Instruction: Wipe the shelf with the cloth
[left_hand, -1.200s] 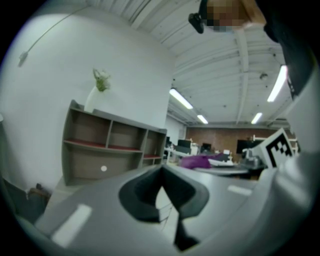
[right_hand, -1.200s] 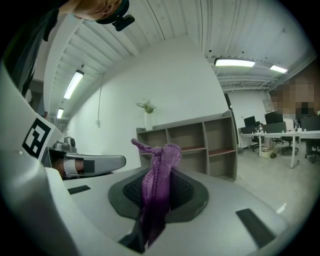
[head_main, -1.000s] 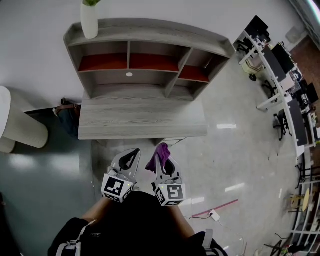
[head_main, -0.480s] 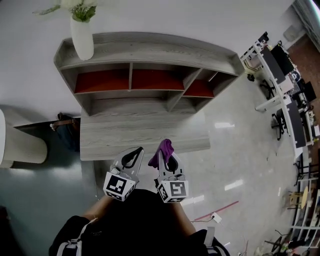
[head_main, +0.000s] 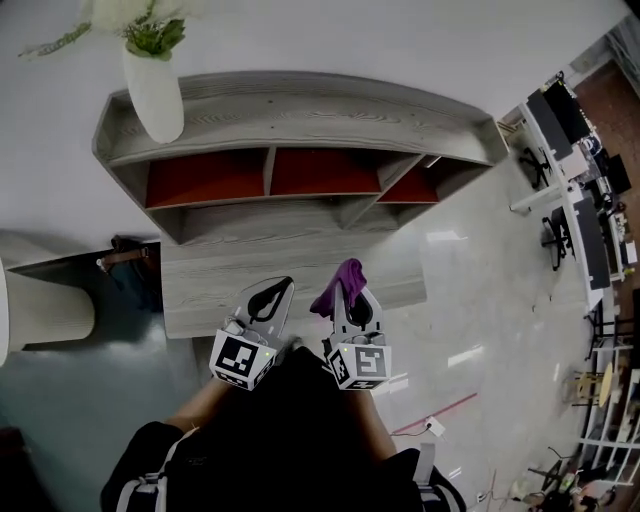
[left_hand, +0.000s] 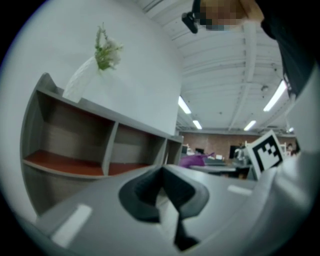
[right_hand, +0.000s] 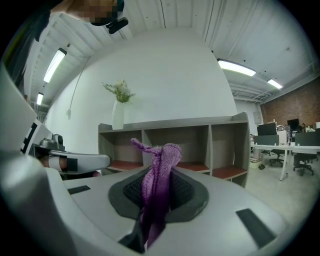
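A grey wooden shelf unit (head_main: 300, 100) with three red-floored compartments stands against the white wall above a grey desk top (head_main: 280, 270). My right gripper (head_main: 350, 290) is shut on a purple cloth (head_main: 340, 285), held over the desk's front edge; the cloth (right_hand: 157, 187) sticks up between its jaws. To the left of it my left gripper (head_main: 270, 298) is shut with nothing in it. Ahead of the right gripper is the shelf (right_hand: 175, 145), and ahead of the left gripper is the shelf (left_hand: 100, 150).
A white vase (head_main: 153, 92) with green stems stands on the shelf's top left end. A white round bin (head_main: 40, 310) sits at the left, a dark bag (head_main: 125, 265) beside the desk. Office desks (head_main: 580, 200) with chairs fill the right side.
The person has stepped closer: the shelf and desk now sit lower and nearer in the head view. Both grippers shifted slightly right and forward, the cloth still held.
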